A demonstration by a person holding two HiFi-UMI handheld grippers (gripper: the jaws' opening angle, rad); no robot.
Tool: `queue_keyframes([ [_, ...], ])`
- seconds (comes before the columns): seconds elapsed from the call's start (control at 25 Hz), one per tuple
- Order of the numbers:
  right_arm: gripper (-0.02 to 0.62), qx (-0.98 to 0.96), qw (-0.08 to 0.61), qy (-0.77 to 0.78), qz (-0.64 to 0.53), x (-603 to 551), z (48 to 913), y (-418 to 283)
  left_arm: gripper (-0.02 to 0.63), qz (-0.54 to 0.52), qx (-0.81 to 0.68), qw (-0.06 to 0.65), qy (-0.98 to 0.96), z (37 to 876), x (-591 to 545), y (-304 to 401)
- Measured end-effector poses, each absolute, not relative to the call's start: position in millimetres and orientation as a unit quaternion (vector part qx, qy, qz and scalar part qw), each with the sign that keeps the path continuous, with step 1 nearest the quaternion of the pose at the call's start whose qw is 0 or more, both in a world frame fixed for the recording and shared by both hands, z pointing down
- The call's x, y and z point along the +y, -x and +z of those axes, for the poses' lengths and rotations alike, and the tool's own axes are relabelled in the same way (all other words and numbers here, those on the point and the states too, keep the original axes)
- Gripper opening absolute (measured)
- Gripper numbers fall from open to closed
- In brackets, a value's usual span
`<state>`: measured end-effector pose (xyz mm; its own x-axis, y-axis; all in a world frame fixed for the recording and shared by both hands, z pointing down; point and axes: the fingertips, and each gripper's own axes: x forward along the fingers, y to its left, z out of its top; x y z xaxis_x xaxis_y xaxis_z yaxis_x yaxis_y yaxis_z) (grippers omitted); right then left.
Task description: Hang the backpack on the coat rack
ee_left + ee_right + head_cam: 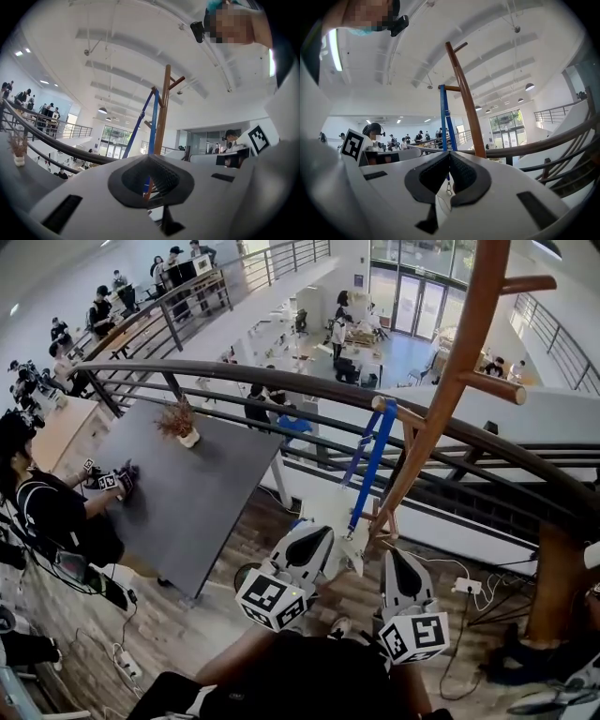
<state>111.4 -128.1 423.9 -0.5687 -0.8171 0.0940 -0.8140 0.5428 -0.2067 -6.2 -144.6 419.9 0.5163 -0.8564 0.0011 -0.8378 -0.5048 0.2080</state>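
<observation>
Mezzanine w/ curved railing (234,376), atrium below. Head view: backpack (339,526) hangs on the coat rack (441,399), blue strap (370,465) over a peg (386,409) so the peg carries the wt; left gripper (322,533) and right gripper (394,557) flank it from below, prob. to steady it. Left gripper view: jaw tips together, strap beyond. Right gripper view: tips together, white fabric and zip pull (449,187) in the gap; pinch unconfirmed.

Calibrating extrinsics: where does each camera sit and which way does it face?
Head view: on the person's head, facing steeply down at the coat rack and backpack; shows left gripper, right gripper, torso.
Left gripper view: on the left gripper, tilted up along its fingers at coat rack and ceiling.
Right gripper view: on the right gripper, likewise upward past its fingers.
Shared: all three see the coat rack and blue strap.
</observation>
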Motion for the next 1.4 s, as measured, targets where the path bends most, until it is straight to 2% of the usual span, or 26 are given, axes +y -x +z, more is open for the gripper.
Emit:
queue_keyframes([
  [0.6, 0.012, 0.853, 0.002, 0.512, -0.102, -83, 442, -58, 0.008, -0.071, -0.46, 0.079, -0.882, 430, -107, 60],
  [1.0, 0.012, 0.831, -0.021, 0.546, -0.106, -28, 450, -52, 0.008, -0.081, -0.434, 0.092, -0.893, 438, -56, 70],
  [1.4, 0.012, 0.822, -0.012, 0.56, -0.103, -18, 453, -50, 0.008, -0.078, -0.436, 0.088, -0.892, 443, -45, 81],
])
